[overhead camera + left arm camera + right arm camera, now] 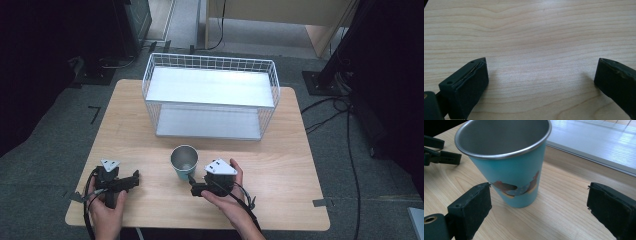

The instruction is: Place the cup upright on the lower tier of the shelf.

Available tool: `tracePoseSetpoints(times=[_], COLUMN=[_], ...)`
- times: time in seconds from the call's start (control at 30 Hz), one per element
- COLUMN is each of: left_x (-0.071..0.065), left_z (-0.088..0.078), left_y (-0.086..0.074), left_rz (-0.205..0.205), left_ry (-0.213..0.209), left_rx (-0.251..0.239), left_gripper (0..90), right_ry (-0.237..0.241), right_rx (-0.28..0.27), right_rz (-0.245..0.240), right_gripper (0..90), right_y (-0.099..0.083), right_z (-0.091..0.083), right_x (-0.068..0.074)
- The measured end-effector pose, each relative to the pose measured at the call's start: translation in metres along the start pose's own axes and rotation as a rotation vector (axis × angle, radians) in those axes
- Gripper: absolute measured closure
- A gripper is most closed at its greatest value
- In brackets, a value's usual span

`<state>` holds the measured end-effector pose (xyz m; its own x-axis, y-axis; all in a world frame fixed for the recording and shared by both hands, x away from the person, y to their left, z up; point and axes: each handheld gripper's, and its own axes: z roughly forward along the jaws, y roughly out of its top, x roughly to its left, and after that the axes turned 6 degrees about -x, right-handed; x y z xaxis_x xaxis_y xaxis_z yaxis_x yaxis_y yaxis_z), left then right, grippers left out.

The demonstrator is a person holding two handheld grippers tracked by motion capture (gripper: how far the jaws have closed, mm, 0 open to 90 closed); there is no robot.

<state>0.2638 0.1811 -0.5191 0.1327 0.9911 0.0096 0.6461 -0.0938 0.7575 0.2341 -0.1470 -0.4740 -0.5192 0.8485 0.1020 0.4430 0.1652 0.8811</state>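
A teal metal cup [183, 162] with a steel rim stands upright near the table's middle front, empty. In the right gripper view the cup [511, 170] shows a bird picture on its side and stands just ahead of the jaws, nearer the left one. My right gripper [194, 188] lies just right of the cup, low over the table, open, its jaws [537, 210] touching nothing. My left gripper [134, 178] rests at the front left, pointing right toward the cup, open over bare wood [541, 77].
A white wire rack [210, 95] with two grey shelves stands at the back of the wooden table [300, 165]; its lower shelf edge [599, 147] runs behind the cup. Cables trail off the table's front and on the floor at right.
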Motion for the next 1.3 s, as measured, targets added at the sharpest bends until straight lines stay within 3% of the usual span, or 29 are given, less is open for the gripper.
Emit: tracePoseSetpoints(times=[0.43, 0.97, 1.3], left_x=[0.0, 0.0, 0.0], left_z=[0.0, 0.0, 0.0], left_y=[0.0, 0.0, 0.0], left_rz=[-0.001, -0.001, -0.001], left_ry=[0.0, 0.001, 0.0], left_rx=[0.0, 0.0, 0.0], left_gripper=[0.0, 0.0, 0.0], right_ry=[0.031, 0.02, -0.012], right_rx=[-0.014, -0.031, -0.065], right_rz=[-0.011, -0.005, -0.013], right_gripper=[5.5, 6.0, 14.2], right_y=[0.005, 0.004, 0.003], right_z=[0.014, 0.039, 0.051], right_x=[0.016, 0.028, 0.033])
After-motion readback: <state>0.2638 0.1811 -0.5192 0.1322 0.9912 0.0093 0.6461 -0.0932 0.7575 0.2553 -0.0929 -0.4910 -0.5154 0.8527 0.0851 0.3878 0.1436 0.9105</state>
